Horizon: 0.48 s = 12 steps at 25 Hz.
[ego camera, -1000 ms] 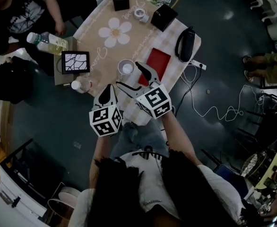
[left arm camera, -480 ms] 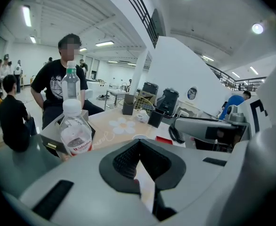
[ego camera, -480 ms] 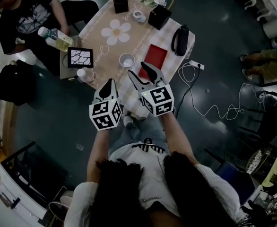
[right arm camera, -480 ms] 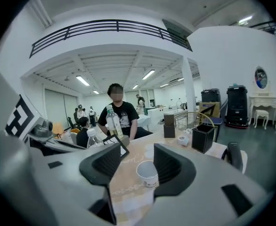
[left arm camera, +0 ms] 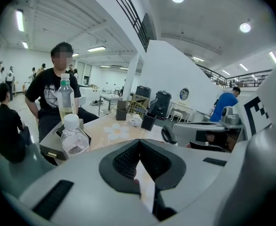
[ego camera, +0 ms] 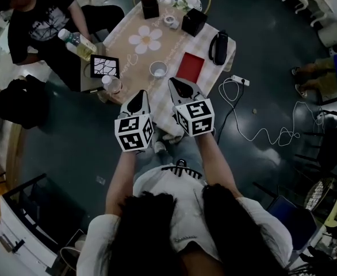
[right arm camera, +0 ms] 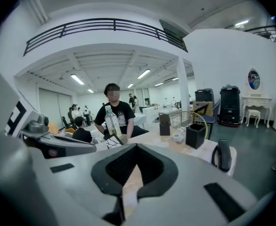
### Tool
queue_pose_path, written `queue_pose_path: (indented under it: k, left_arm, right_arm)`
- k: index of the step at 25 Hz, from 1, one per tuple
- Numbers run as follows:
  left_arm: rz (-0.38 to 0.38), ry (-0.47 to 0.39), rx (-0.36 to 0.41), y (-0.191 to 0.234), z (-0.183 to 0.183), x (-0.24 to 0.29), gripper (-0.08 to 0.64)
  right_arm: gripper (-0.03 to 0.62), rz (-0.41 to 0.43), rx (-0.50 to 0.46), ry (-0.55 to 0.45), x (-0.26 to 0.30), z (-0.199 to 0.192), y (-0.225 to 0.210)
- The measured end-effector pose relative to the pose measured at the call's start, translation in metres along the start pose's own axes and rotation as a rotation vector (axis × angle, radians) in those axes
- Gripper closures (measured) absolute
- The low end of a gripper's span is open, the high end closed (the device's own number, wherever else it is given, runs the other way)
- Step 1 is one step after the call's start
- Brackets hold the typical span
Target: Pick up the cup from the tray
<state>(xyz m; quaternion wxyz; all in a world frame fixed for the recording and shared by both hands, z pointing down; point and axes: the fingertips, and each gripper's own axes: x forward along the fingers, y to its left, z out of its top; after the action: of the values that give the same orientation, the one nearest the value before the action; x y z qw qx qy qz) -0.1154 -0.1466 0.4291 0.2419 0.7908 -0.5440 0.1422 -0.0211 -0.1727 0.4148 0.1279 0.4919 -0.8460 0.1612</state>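
cup [ego camera: 158, 69]: small, round, white-grey, seen from above. Stood upright, mouth up, inside pale; contents cannot be made out. Set on the beige flower-print table cover [ego camera: 135, 50], toward its near edge, just left of a flat red rectangle [ego camera: 190, 67], not touching it. Nothing is in contact with it.

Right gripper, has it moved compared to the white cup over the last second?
Yes. The right gripper has pulled back toward the person: its tips were level with the cup, and now sit shut and empty, short of it.
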Motion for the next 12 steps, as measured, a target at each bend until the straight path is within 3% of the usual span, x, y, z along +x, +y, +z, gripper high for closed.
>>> queue_pose_path:
  k: [3,12]
  left_arm:
    - [-0.006,-0.003,0.009,-0.003,0.0,-0.007,0.554]
    - [-0.028,-0.022,0.002,-0.003,-0.002,-0.022,0.554]
  right_arm:
    - [0.586,-0.059,0.017,0.042,-0.007,-0.009,-0.006]
    - [0.586,-0.098,-0.075,0.085,-0.022,-0.012,0.004]
